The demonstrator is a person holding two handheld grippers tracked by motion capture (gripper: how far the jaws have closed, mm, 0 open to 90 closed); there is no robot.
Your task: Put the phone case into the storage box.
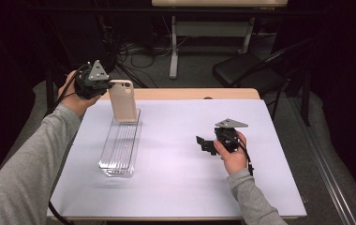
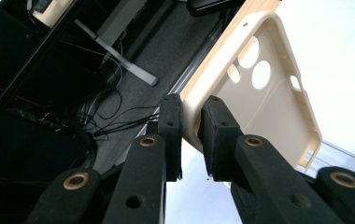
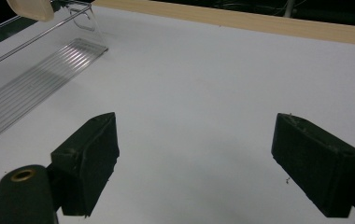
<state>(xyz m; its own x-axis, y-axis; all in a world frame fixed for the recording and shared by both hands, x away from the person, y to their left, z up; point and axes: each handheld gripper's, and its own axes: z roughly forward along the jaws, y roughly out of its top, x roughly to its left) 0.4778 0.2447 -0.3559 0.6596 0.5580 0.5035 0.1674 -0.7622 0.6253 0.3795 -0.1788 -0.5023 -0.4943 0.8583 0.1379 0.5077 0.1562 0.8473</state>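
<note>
left tool (image 2: 190,122): clenched on the edge of the beige phone case (image 1: 122,100), which hangs from it just above the far end of the clear tray (image 1: 119,145) | right tool (image 3: 194,158): released, nothing between its jaws, hovers over the white worktop (image 1: 185,140), well apart from the tray

From the right gripper view the cream phone case (image 3: 31,8) is cut off by the top edge, leaving just its lower corner; the clear tray (image 3: 31,77) runs off the left edge; in the left gripper view the case's gripped rim is hidden between the pads (image 2: 215,135).
</note>
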